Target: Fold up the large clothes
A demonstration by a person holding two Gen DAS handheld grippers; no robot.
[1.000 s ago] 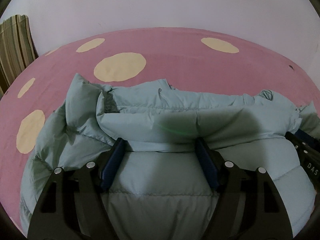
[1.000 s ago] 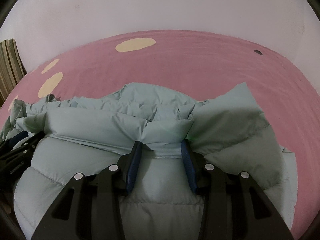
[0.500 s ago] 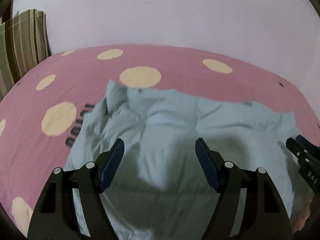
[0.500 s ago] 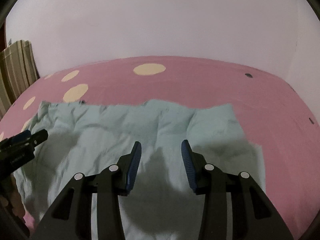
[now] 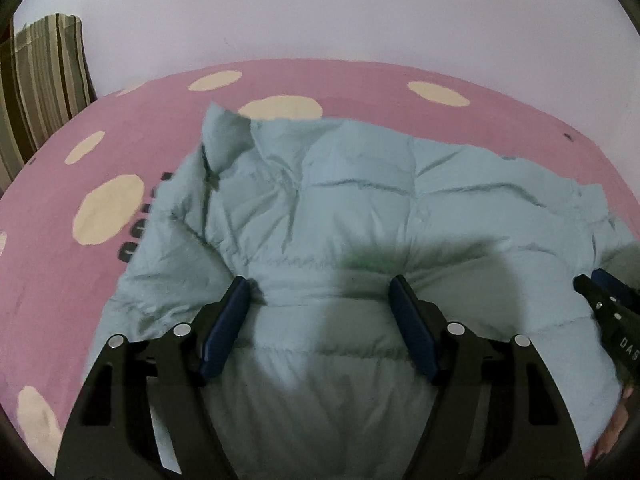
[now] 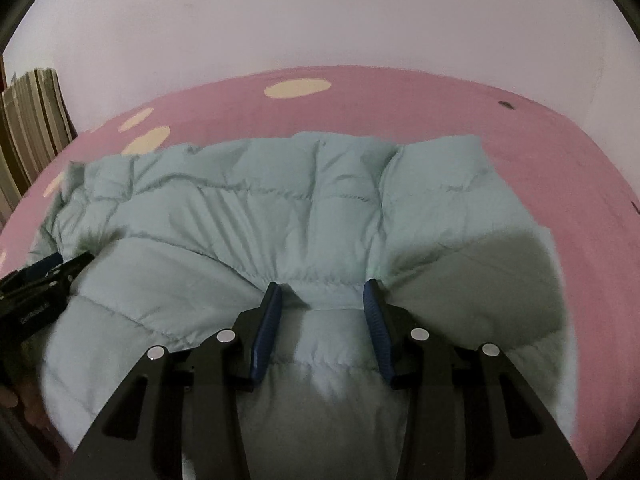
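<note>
Both tongs, left (image 5: 320,296) wide and right (image 6: 322,300) narrower, clamp a fold of the pale green puffer jacket (image 5: 360,200) on the pink bed (image 5: 80,280), mid-fold; next it probably wants carrying over evenly.

Dim, flat indoor light in both views, colours muted and a little grainy. The pale wall (image 5: 340,12) is the brightest area, evenly lit, no glare on it. Light seems to come from behind and above the cameras: a broad soft shadow lies on the jacket (image 5: 360,208) just ahead of the left gripper (image 5: 320,296), with a faint green tint at its far edge. In the right wrist view a darker shadow patch sits on the jacket's right flank (image 6: 500,280). Fisheye bending curves the bed (image 5: 60,280) into an arc; black vignette fills the corners. Jacket seams look soft, slightly smeared; the striped cloth (image 5: 44,80) left of the jacket blurs.
</note>
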